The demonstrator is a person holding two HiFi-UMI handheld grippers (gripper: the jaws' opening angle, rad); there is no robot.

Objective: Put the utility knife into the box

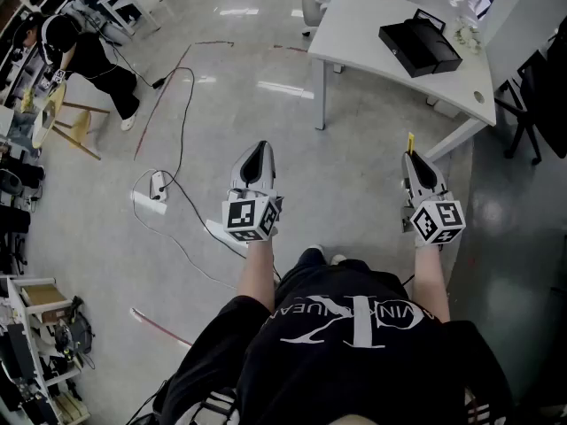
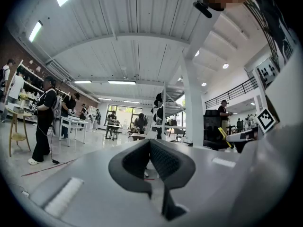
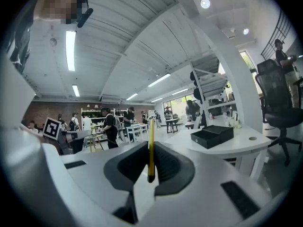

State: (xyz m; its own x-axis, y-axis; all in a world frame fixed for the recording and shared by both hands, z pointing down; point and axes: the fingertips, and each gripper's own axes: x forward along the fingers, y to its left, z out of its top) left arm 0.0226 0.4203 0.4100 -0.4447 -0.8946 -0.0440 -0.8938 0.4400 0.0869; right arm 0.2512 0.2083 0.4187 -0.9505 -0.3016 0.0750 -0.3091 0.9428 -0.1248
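Utility knife [image 3: 151,145] stood clamped upright in my right gripper [image 1: 416,161]; my left gripper [image 1: 257,155] was closed on nothing. The box [image 1: 420,46] sat open on the table [image 1: 354,25] ahead

utility knife [image 1: 410,141] mostly hidden by right hand-held gripper [image 1: 415,159], table [image 1: 372,34] cut off

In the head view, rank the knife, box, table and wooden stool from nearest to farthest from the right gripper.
1. Knife, in its jaws.
2. Table, ahead.
3. Box, on the table, farther back.
4. Stool, far left.
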